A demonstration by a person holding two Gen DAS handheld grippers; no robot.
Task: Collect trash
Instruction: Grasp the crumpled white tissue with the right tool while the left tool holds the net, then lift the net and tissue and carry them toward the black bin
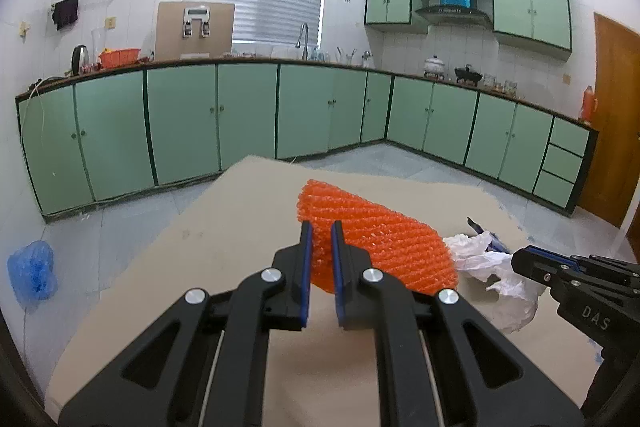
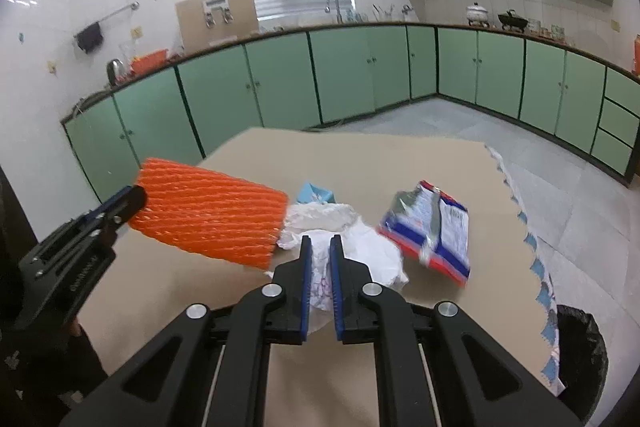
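Two grippers are each pinching one piece of trash above the table (image 2: 360,155). The left gripper (image 1: 321,227) is squeezing the orange foam net (image 1: 376,239); the right gripper (image 2: 321,241) is squeezing the white plastic bag (image 2: 360,251), likely for the black bin (image 2: 580,347). Both are pointing slightly downward.

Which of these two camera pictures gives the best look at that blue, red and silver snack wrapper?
The right wrist view. There the snack wrapper lies in full sight on the brown table, crumpled, right of the white plastic bag. The left wrist view shows at most a dark blue sliver behind that bag, too little to recognise.
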